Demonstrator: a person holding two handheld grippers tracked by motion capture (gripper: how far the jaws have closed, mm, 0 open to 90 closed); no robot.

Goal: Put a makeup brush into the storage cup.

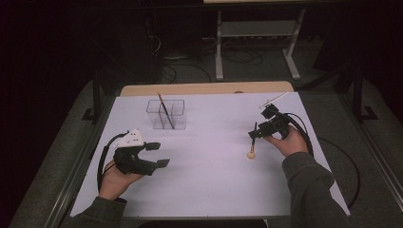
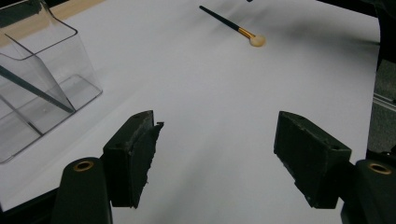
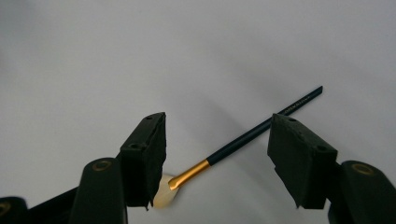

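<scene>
Around me the room is dark, a metal frame (image 1: 256, 38) standing beyond the table's wooden edge (image 1: 204, 89). My work lies on a white sheet (image 1: 214, 161), with a clear plastic organizer (image 1: 166, 114) near its far side. My left gripper (image 1: 157, 155) hovers with jaws wide apart and empty. My right gripper (image 3: 212, 140) stands open astride the makeup brush (image 3: 243, 139), which lies flat on the sheet between the jaws, untouched.

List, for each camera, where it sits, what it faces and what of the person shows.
High view: above the table, facing forward and down; both forearms and hands.
Left gripper view: rides the left gripper, facing the clear organizer.
Right gripper view: rides the right gripper, facing down.
Shared: the makeup brush, in all three.
</scene>
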